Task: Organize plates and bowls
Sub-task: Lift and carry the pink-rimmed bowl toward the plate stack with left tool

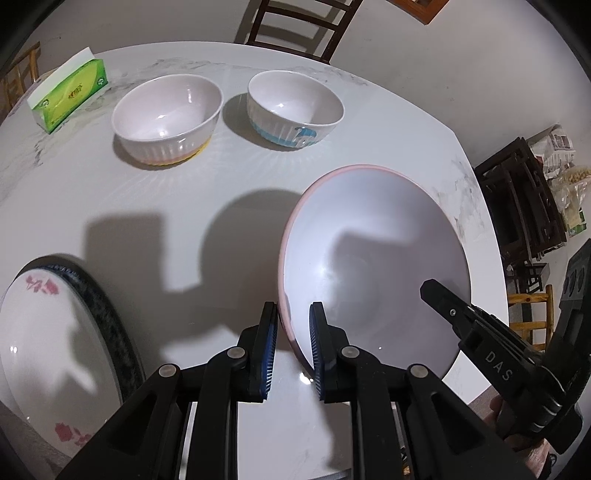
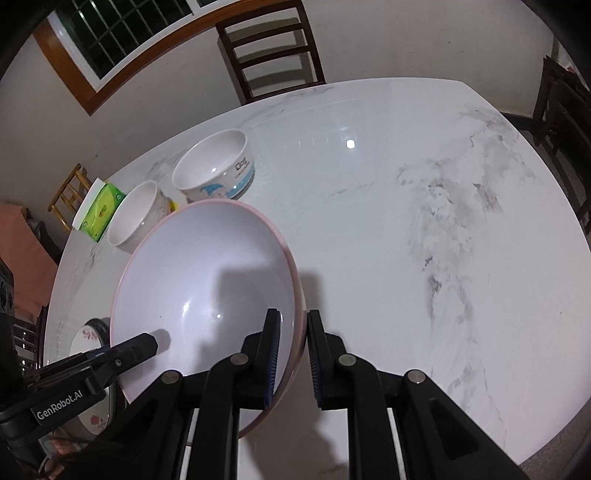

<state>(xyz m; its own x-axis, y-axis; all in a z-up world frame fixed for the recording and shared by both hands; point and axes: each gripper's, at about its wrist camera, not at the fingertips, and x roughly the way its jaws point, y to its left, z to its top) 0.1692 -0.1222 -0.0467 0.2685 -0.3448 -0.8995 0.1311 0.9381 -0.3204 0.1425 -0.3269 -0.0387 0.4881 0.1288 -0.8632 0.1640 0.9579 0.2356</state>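
Note:
A wide white bowl with a pink rim (image 1: 369,258) (image 2: 203,277) hangs tilted above the marble table (image 2: 406,166), casting a shadow on it. My left gripper (image 1: 293,347) is shut on the bowl's near left rim. My right gripper (image 2: 293,350) is shut on the opposite rim. Each view shows the other gripper's finger reaching over the bowl's inside. A flowered plate with a dark rim (image 1: 55,350) (image 2: 88,336) lies on the table to the left. Two small ribbed bowls stand at the back, one with a yellow and pink base (image 1: 166,118) (image 2: 140,218), one with a blue pattern (image 1: 295,107) (image 2: 214,166).
A green tissue box (image 1: 70,96) (image 2: 101,210) stands at the table's far left. A dark wooden chair (image 1: 295,26) (image 2: 273,48) is behind the table, and more chairs (image 2: 565,122) crowd its right side. A hand shows under each gripper at the frame edges.

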